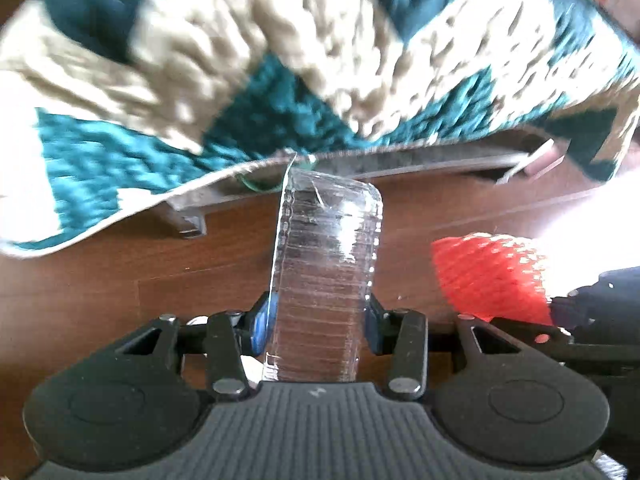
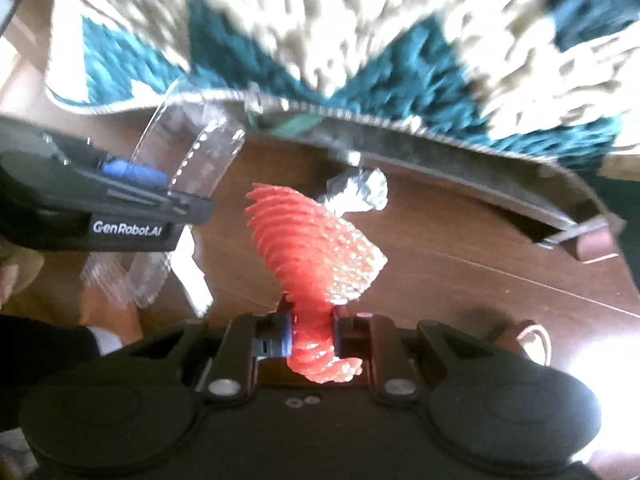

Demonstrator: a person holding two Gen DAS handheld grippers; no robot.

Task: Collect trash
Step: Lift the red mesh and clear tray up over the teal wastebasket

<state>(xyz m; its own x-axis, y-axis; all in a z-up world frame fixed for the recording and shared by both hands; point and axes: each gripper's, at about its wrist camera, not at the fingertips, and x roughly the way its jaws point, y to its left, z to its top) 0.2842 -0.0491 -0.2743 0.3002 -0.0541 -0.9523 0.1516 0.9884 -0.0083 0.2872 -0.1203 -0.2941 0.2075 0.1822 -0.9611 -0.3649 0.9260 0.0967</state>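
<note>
while both grippers point down over the brown wooden bench (image 2: pixel 460 272), my left gripper (image 1: pixel 318 320) has its fingers clamped on a clear plastic container (image 1: pixel 326 264), held off the bench. my right gripper (image 2: pixel 312 332) has its fingers pinched on a red foam net (image 2: pixel 316 256), also lifted. a crumpled foil scrap (image 2: pixel 360 192) lies on the bench beyond it, near the teal and cream rug (image 2: pixel 360 40).
</note>
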